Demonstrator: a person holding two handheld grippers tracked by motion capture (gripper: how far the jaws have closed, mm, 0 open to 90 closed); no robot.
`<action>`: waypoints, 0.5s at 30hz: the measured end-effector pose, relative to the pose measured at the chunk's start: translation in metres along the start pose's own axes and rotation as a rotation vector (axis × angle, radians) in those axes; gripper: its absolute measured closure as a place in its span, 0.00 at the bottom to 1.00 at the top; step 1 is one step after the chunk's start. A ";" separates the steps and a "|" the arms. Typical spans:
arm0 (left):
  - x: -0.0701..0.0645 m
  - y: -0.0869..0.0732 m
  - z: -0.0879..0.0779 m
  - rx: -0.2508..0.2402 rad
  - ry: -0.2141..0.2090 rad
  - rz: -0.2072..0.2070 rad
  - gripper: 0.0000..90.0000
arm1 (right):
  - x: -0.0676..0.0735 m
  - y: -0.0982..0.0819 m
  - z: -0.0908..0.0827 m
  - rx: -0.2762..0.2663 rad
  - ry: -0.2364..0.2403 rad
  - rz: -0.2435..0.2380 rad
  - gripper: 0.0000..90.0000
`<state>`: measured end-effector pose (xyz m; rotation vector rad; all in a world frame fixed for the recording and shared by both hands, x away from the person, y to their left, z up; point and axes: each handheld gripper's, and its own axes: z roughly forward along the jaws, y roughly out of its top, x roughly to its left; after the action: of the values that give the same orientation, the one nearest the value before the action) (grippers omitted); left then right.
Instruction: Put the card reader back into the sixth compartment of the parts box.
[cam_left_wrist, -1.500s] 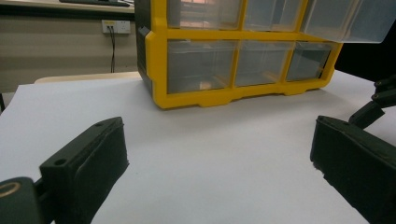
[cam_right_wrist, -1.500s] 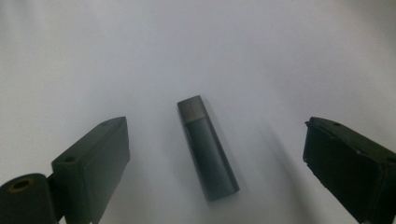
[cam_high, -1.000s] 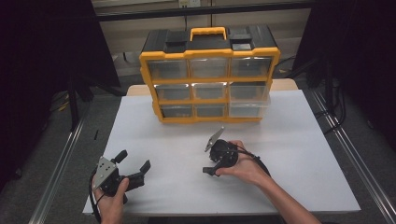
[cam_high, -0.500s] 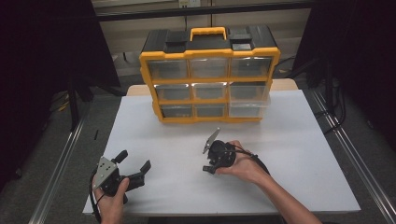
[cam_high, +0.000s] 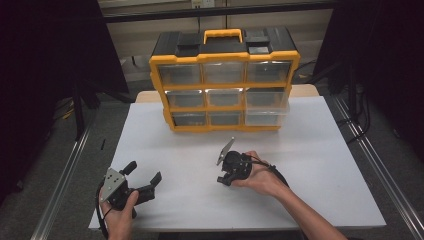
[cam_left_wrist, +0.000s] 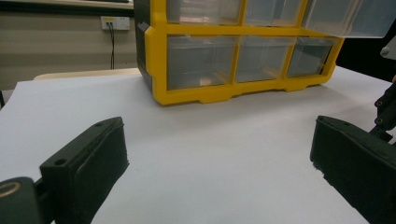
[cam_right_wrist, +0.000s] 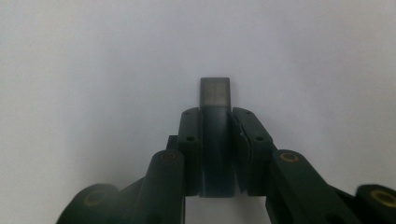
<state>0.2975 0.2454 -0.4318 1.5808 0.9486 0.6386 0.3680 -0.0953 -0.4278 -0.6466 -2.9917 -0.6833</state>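
Right gripper (cam_right_wrist: 215, 140) clamped tight on a small dark grey block (cam_right_wrist: 215, 100), looks like a little rectangular piece poking out past the pads, hovering low over the white tabletop (cam_high: 310, 165). In the high view, same gripper (cam_high: 226, 170) sits out in the open middle of the table, pointed down and to the person's left, well apart from the yellow drawer organizer (cam_high: 225, 82). Left gripper (cam_high: 142, 177) parked near the front left edge, jaws spread wide, holding nothing; from its own view, both pads (cam_left_wrist: 91, 158) far apart with bare table between.

Stuff that could go sideways, just guessing: only a narrow end of the block pinched, so a quick wrist turn could pivot it or let it slip out. Also can't tell how deep it sits between the pads.

Bottom-right drawer (cam_high: 267, 116) of the organizer pulled out a bit, probably the destination. Sticking-out drawer front easy to bump coming in low. Nothing lying between gripper and cabinet otherwise, just open table. Cable (cam_high: 272, 172) trailing off the right hand might drag.
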 end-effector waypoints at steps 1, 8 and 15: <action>0.000 0.000 0.000 0.000 0.000 -0.001 0.04 | 0.000 0.000 0.000 -0.002 0.001 0.000 0.82; 0.000 0.000 -0.001 0.002 0.002 0.005 0.04 | -0.003 -0.002 -0.003 -0.019 0.011 0.022 0.82; -0.001 0.000 -0.001 -0.001 0.001 0.002 0.04 | -0.004 -0.005 -0.011 -0.084 0.017 0.042 0.82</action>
<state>0.2967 0.2451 -0.4317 1.5810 0.9481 0.6411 0.3684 -0.1053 -0.4203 -0.7005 -2.9382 -0.8121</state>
